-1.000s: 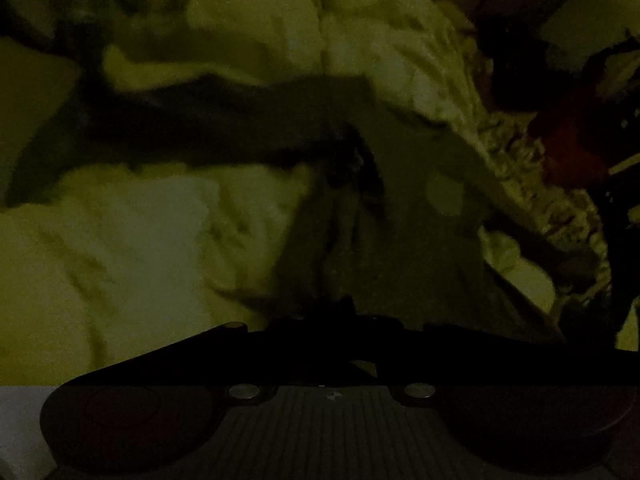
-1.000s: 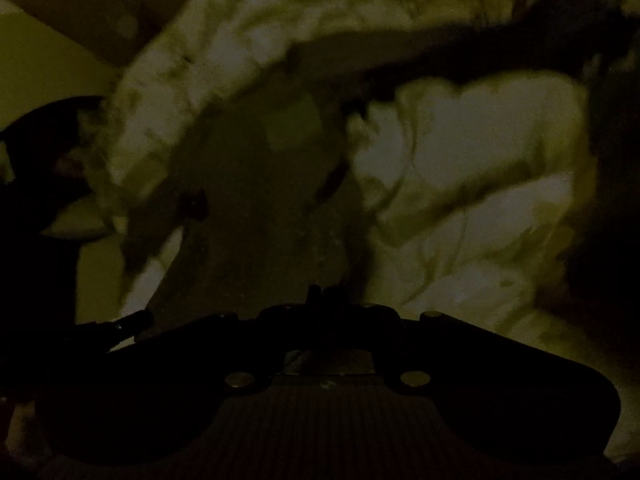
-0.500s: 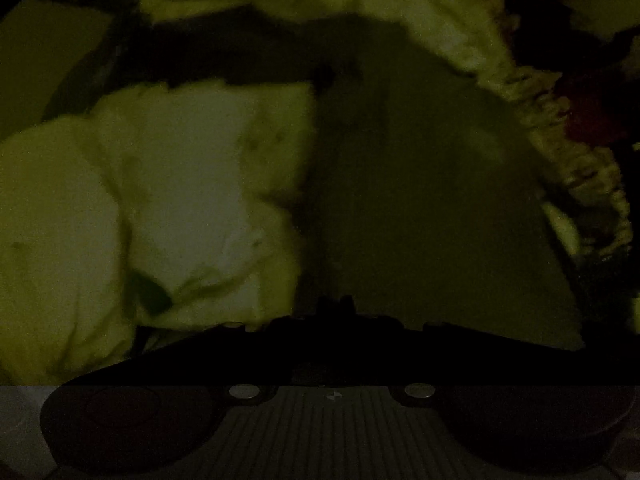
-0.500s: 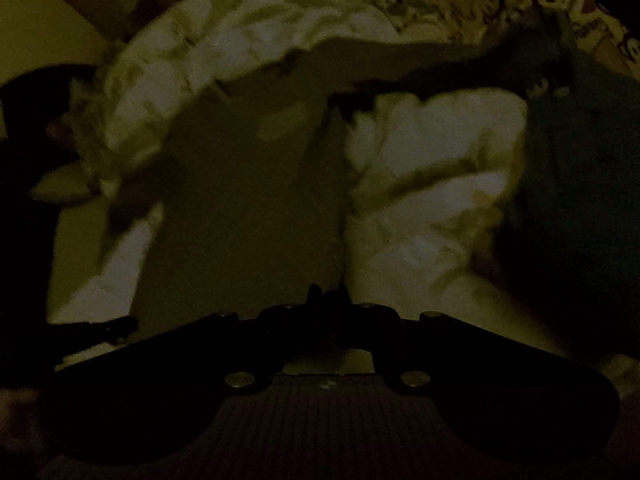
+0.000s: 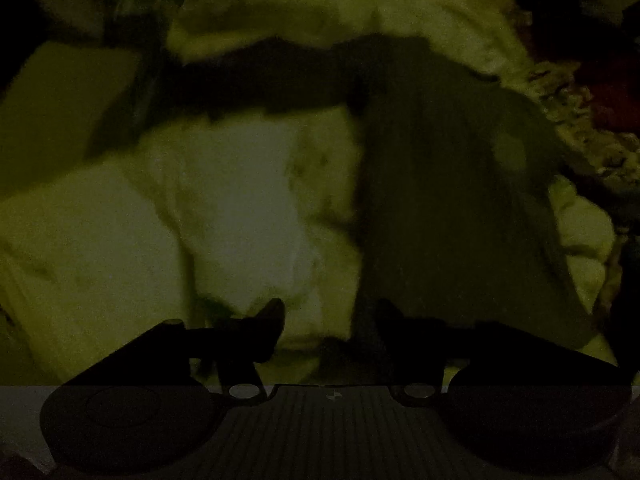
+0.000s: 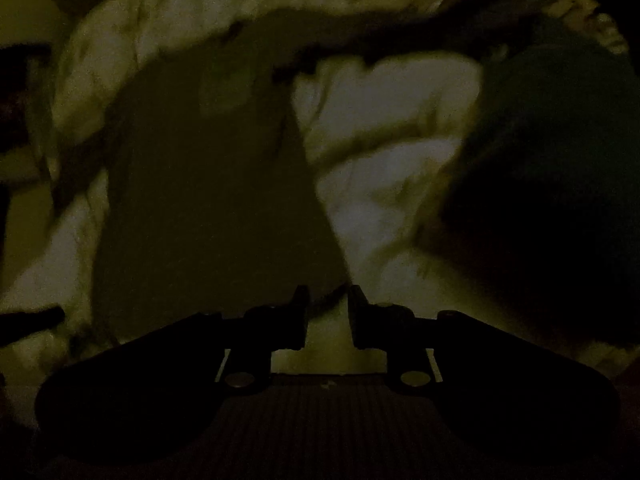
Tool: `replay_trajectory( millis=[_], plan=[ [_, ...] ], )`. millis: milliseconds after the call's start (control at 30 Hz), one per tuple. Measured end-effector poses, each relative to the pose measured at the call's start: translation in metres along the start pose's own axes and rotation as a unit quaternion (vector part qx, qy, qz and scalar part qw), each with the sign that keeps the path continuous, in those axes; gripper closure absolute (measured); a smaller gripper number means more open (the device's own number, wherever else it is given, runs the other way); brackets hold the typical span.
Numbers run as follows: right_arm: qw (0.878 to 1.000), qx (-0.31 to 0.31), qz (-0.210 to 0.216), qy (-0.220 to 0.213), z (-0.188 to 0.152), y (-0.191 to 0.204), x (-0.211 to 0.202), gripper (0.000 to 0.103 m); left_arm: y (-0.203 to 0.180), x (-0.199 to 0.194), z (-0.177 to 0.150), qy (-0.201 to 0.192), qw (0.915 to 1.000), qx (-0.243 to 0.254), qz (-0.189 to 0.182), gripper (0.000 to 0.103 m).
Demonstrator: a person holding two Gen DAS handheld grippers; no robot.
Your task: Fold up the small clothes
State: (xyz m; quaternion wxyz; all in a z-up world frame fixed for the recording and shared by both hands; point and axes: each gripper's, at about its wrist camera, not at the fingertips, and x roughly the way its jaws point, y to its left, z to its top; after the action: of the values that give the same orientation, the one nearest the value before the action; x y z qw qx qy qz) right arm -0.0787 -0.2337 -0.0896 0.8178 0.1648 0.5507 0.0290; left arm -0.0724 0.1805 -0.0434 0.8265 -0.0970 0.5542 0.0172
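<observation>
A dimly lit bedroom in a home is suggested. A rumpled pale bedsheet [image 5: 248, 216] is spread as the working surface, creased and bunched as bedding is. A patterned cover [image 6: 576, 4] is seen along its far edge, and a dark garment [image 6: 208, 200] is laid out flat on the sheet. Little else can be made out in the darkness.

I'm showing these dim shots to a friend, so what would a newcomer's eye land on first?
A dark garment lies spread over pale crumpled bedding, filling the middle and right of the left wrist view. In the foreground, both black tongs stand open, the left tongs and the right tongs, just short of the cloth's near edge.
</observation>
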Motion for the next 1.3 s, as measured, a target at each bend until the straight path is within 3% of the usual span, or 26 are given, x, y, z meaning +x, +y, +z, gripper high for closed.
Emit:
replay_trajectory(
  millis=[67,200,333,567,833,967,1133,1167,1200,1300],
  plan=[
    [0.999,0.025,0.006,-0.034,0.020,-0.012,-0.022,0.076,-0.007,-0.012,0.014,-0.017,0.9998,0.009,-0.004,0.000],
    [0.993,0.073,0.021,-0.096,0.074,-0.047,-0.052,0.056,-0.029,-0.029,0.046,-0.060,0.9977,0.028,-0.013,0.000],
    [0.982,0.132,0.020,-0.137,0.128,-0.093,-0.061,0.055,-0.057,-0.025,0.066,-0.073,0.9967,0.027,-0.025,0.000],
    [0.977,0.174,-0.009,-0.123,0.181,-0.153,-0.024,0.054,-0.110,0.010,0.060,-0.032,0.9983,0.035,-0.032,0.000],
    [0.979,0.168,-0.045,-0.102,0.203,-0.170,0.005,0.055,-0.147,0.043,0.059,0.005,0.9993,0.029,-0.021,0.000],
    [0.980,0.158,-0.024,-0.122,0.209,-0.173,0.008,0.071,-0.159,0.053,0.058,0.022,0.9992,0.025,-0.022,0.000],
    [0.982,0.141,-0.037,-0.117,0.223,-0.180,0.019,0.075,-0.177,0.062,0.054,0.037,0.9986,0.033,-0.021,0.000],
    [0.982,0.139,-0.027,-0.122,0.224,-0.181,0.018,0.089,-0.180,0.063,0.054,0.040,0.9984,0.033,-0.023,0.000],
    [0.983,0.135,-0.016,-0.121,0.224,-0.181,0.017,0.097,-0.184,0.065,0.054,0.042,0.9982,0.035,-0.024,0.000],
    [0.987,0.119,0.027,-0.109,0.219,-0.173,0.004,0.099,-0.194,0.068,0.055,0.047,0.9977,0.041,-0.028,0.000]
  ],
)
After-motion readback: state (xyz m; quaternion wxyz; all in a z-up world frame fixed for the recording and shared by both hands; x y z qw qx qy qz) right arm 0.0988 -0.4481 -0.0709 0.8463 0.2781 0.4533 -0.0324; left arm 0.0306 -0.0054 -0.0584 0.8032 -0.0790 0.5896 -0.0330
